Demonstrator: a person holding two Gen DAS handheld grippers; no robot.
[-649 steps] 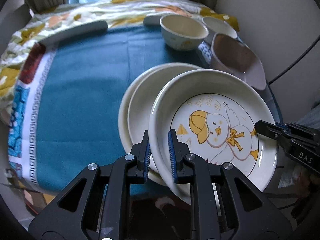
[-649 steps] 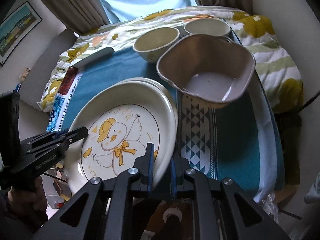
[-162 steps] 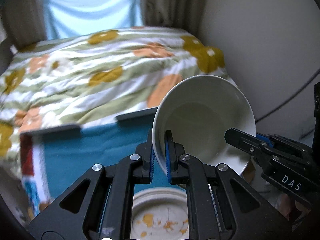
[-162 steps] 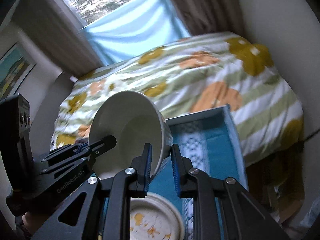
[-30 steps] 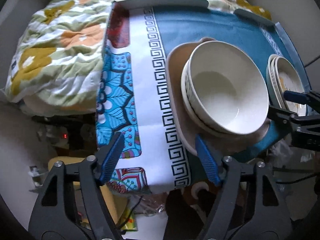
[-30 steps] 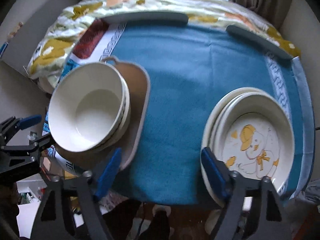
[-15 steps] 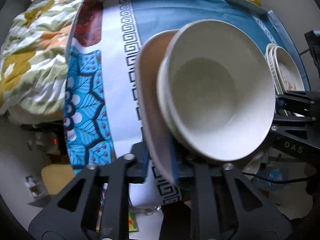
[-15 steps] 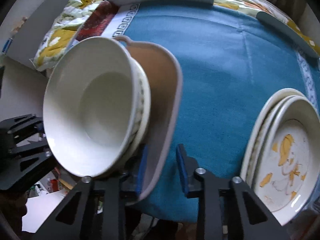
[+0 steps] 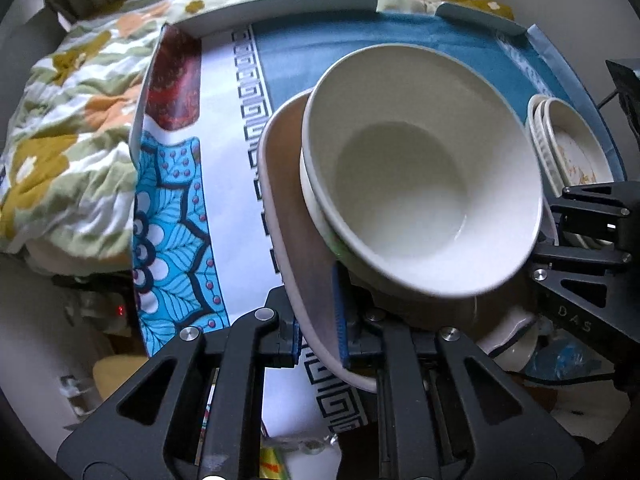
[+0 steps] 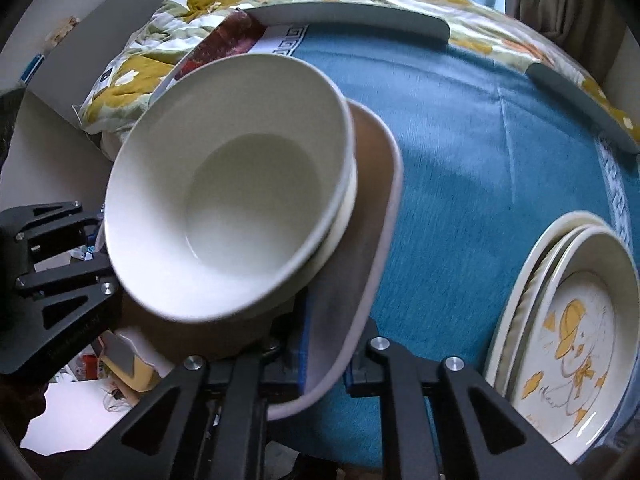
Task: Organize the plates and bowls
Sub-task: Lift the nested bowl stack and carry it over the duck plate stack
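A taupe dish (image 9: 288, 208) (image 10: 376, 184) carries two nested white bowls (image 9: 416, 184) (image 10: 240, 200) at the near left of the blue-clothed table. My left gripper (image 9: 318, 320) is shut on the dish's left rim, and the rim runs between its blue pads. My right gripper (image 10: 326, 352) is closing tight on the opposite rim, pads pressing the wall. Each gripper shows in the other's view: the right gripper (image 9: 560, 224) and the left gripper (image 10: 80, 240). A stack of duck-print plates (image 10: 576, 340) (image 9: 572, 148) lies at the table's right.
The blue cloth (image 10: 480, 160) covers the table between the dish and the plates. Grey guard rails (image 10: 352, 16) line the far edge. Floral bedding (image 9: 72, 120) lies beyond and to the left. Clutter (image 10: 120, 364) sits on the floor below the near edge.
Both grippers went from wide open on either side of the dish to shut on its two rims. They sank closer, so the bowls now fill more of each view.
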